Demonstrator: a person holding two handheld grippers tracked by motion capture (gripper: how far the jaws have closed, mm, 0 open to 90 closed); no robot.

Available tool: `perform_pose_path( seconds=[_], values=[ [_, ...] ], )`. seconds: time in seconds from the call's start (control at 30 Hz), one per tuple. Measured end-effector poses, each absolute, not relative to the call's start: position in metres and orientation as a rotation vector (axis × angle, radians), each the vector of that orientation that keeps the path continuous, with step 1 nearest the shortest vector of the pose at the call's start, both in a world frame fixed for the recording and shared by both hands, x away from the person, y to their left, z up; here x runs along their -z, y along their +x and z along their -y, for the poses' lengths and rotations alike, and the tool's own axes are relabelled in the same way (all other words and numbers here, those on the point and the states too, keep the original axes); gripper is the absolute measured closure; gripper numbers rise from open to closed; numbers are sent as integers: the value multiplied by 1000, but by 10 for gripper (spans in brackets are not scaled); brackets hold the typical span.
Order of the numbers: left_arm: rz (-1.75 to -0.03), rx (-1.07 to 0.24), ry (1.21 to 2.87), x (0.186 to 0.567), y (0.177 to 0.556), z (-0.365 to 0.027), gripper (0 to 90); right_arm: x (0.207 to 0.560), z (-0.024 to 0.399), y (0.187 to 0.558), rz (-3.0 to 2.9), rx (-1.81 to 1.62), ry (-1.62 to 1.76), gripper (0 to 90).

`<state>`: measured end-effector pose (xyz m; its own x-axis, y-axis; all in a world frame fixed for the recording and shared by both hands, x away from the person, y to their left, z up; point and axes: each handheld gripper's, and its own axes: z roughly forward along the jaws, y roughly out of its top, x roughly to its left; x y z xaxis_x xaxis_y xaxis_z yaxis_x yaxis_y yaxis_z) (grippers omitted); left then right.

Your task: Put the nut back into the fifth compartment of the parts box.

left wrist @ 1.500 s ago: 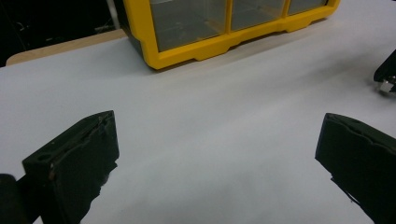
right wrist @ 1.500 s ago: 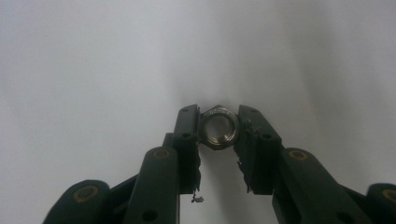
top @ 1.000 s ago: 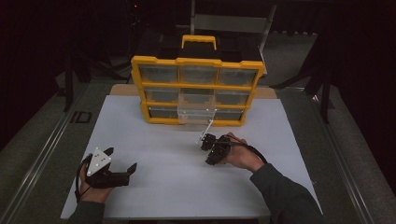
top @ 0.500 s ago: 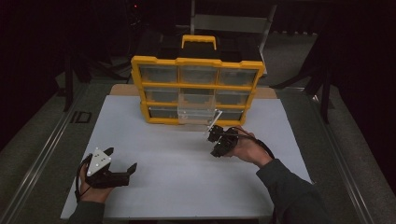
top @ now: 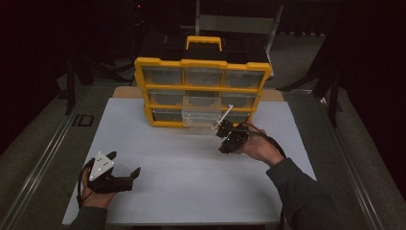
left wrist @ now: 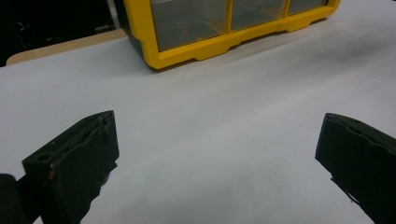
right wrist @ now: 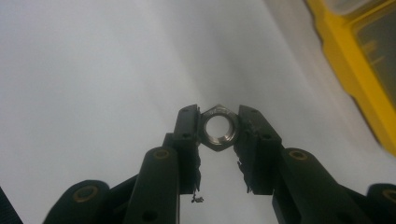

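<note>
A grey metal hex nut [right wrist: 218, 128] is pinched between the black jaws of my right gripper [right wrist: 218, 122], held off the white table. In the high view that right gripper [top: 223, 134] hovers just in front of a clear drawer [top: 201, 119] pulled out of the bottom row of the yellow organizer [top: 203, 91]. My left gripper [top: 125, 167] rests low at the table's front left, jaws wide apart. The left gripper view shows its two black pads [left wrist: 77, 158] with bare white surface between them and the organizer's lower corner [left wrist: 187, 53] beyond.
The white sheet [top: 191, 177] covers the table, with wide free room between the two hands. The organizer has a yellow handle [top: 204, 42] and several clear drawers. Dark rails and stands flank the table on both sides.
My right gripper has risen with the nut and moved toward the pulled-out drawer. The left gripper has stayed put.
</note>
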<state>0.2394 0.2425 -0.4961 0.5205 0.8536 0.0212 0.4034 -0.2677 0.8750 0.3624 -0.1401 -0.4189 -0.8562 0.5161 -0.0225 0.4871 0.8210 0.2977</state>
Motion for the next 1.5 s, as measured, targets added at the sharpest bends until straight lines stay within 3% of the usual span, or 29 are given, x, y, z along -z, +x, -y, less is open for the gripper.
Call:
perform_pose_path(
  seconds=[1.5],
  values=[
    [-1035, -636, 1871, 496, 240, -243, 0, 359, 151, 396, -2793, -463, 879, 704]
  ],
)
